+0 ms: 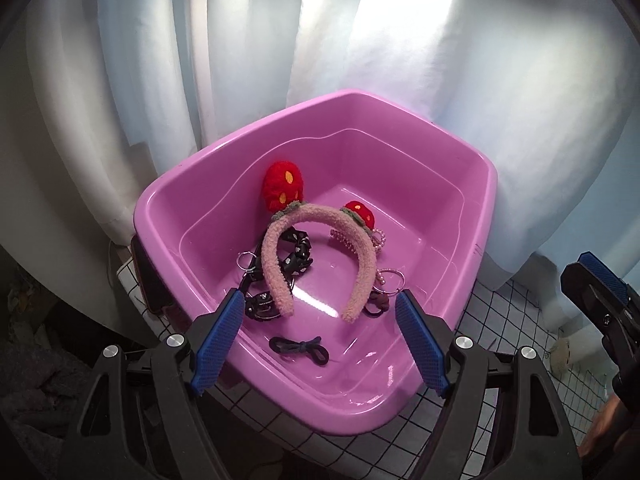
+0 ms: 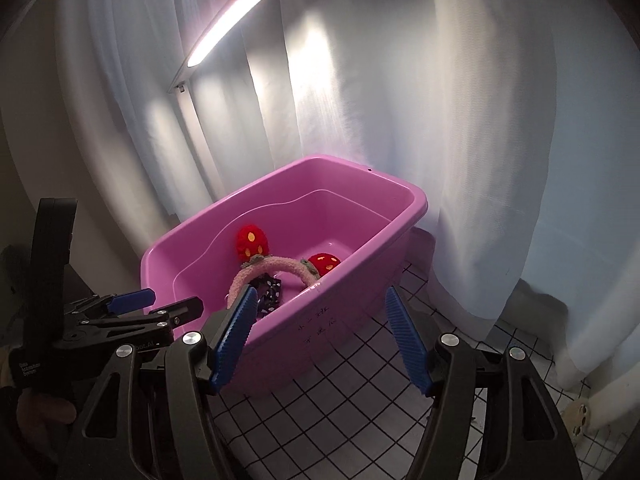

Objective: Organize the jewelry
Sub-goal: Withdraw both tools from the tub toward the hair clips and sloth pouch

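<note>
A pink plastic basin [image 1: 420, 184] stands on a grid-patterned cloth. Inside lies a fluffy pink headband [image 1: 276, 248] with two red strawberry ornaments [image 1: 282, 188]. Around it lie a black spotted bow [image 1: 298, 256], a black hair tie [image 1: 298, 348], metal key rings [image 1: 394, 278] and a pearl piece [image 1: 378, 238]. My left gripper [image 1: 320, 295] hangs open over the basin's near edge, holding nothing. My right gripper [image 2: 320, 291] is open and empty by the basin's [image 2: 340, 320] near right side, above the cloth. The headband [image 2: 272, 264] shows over the rim there.
A lit desk lamp [image 2: 232, 20] stands behind the basin against white curtains [image 2: 400, 100]. The checked cloth [image 2: 340, 400] runs out to the right of the basin. A small pale round object [image 2: 580, 416] lies at the far right by the curtain hem.
</note>
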A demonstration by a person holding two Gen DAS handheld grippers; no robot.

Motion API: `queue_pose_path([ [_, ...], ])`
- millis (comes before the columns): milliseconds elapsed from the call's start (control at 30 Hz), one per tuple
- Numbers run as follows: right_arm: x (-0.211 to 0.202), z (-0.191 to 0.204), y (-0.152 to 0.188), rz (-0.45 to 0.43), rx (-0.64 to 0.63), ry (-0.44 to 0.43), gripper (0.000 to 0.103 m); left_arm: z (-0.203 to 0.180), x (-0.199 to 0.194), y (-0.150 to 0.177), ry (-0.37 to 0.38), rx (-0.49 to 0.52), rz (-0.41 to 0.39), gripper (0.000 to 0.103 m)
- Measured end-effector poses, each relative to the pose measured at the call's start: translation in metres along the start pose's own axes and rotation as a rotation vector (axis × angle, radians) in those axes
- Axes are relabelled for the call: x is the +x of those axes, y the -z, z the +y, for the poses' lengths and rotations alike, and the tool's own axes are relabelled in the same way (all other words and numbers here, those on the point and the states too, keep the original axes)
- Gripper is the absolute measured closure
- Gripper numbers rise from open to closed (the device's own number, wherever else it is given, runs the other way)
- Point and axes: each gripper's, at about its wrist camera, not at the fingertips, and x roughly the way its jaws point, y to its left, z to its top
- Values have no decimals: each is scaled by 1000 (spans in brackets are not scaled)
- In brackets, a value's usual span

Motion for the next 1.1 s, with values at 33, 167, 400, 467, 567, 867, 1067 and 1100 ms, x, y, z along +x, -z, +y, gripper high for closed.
queue_pose_path([
  [33,-9,-4,6,-8,3,2,38,-4,-3,3,8,-4,-2,26],
  [167,-43,-30,38,-20,22,36,38,-29,-20,19,20,3,-46,26],
  [400,-99,-100,111,-2,104,150,36,-98,-50,64,86,119,-114,20],
  [467,-110,-122,132,21,137,180,36,-121,-52,79,105,161,-105,17],
  [567,-125,-151,158,56,182,221,36,-152,-51,103,122,212,-89,14],
  [867,-159,-212,207,82,224,234,36,-213,-35,165,123,260,-9,12],
  [1067,-157,-239,226,98,213,212,36,-235,-19,192,84,248,16,10],
  [1100,-154,-243,228,105,216,208,36,-237,-16,195,77,247,20,10],
])
